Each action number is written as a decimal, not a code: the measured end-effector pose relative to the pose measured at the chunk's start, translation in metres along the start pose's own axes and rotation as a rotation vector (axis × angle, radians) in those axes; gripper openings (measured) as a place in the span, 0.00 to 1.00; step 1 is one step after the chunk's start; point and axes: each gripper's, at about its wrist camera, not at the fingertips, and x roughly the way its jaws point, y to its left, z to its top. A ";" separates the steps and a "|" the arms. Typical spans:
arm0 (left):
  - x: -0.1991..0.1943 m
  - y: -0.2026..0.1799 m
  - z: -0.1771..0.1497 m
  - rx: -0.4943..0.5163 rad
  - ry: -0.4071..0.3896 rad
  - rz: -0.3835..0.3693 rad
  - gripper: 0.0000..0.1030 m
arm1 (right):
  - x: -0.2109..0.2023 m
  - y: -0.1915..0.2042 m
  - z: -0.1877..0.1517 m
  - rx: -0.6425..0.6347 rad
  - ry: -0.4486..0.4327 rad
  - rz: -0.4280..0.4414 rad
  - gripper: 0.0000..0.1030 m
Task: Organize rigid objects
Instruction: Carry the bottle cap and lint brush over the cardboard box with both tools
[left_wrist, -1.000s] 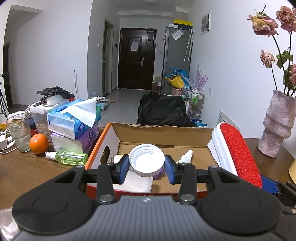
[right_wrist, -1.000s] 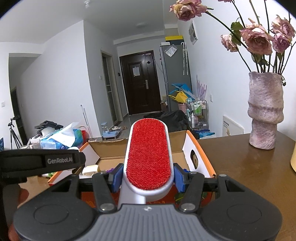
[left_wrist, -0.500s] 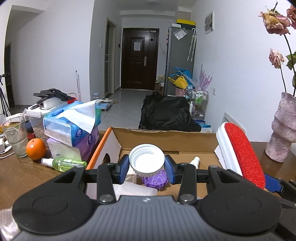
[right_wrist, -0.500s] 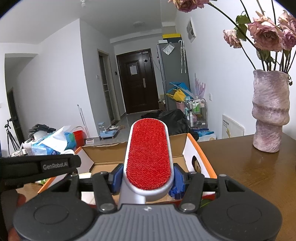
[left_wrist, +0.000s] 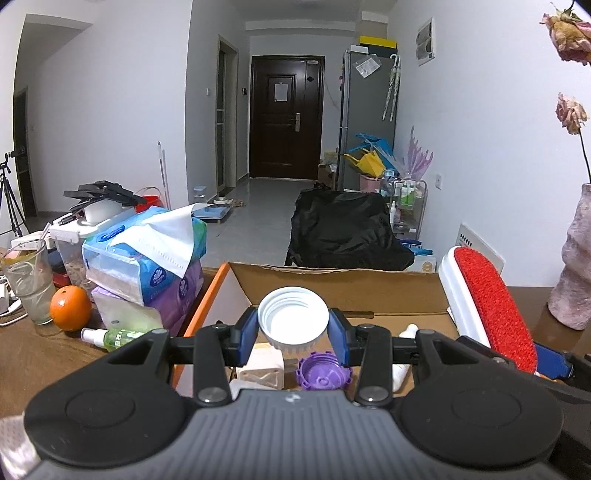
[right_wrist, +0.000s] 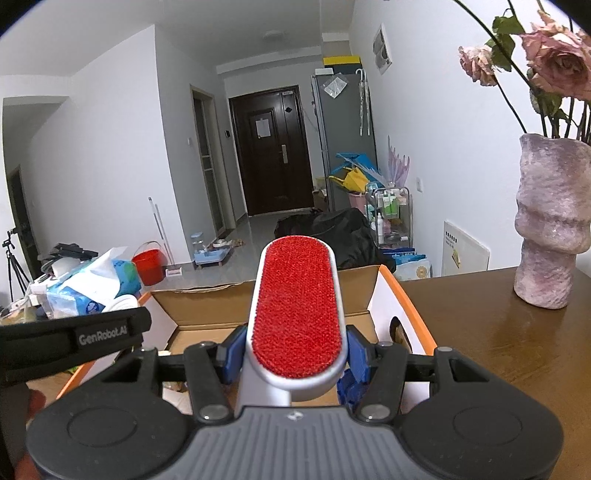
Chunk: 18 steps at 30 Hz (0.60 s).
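Observation:
My left gripper (left_wrist: 293, 332) is shut on a white screw cap (left_wrist: 293, 320), held over the open cardboard box (left_wrist: 332, 280). Below it in the box lie a purple cap (left_wrist: 324, 373), a cream block (left_wrist: 263, 369) and a small white bottle (left_wrist: 403, 350). My right gripper (right_wrist: 295, 350) is shut on a white lint brush with a red pad (right_wrist: 297, 314), which points forward over the box (right_wrist: 207, 306). The same brush (left_wrist: 491, 306) shows at the right of the left wrist view. The left gripper's strap (right_wrist: 74, 339) crosses the left of the right wrist view.
Left of the box stand stacked tissue packs (left_wrist: 147, 266), an orange (left_wrist: 70, 308), a green spray bottle (left_wrist: 114, 336) and a glass (left_wrist: 27, 284). A rough pink vase (right_wrist: 550, 221) with dried roses stands on the brown table (right_wrist: 498, 332) to the right.
Both grippers have moved forward over the box with their loads still held. The box contents now show closer below the white cap, and the vase has slid toward the right edge.

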 end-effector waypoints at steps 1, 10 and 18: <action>0.002 0.000 0.000 0.001 0.000 0.003 0.41 | 0.003 0.000 0.001 0.001 0.003 -0.003 0.53; 0.019 0.000 0.004 0.009 0.007 0.027 0.41 | 0.027 0.001 0.005 -0.002 0.038 -0.016 0.53; 0.033 0.002 0.006 0.013 0.007 0.047 0.41 | 0.044 -0.002 0.010 0.011 0.057 -0.028 0.53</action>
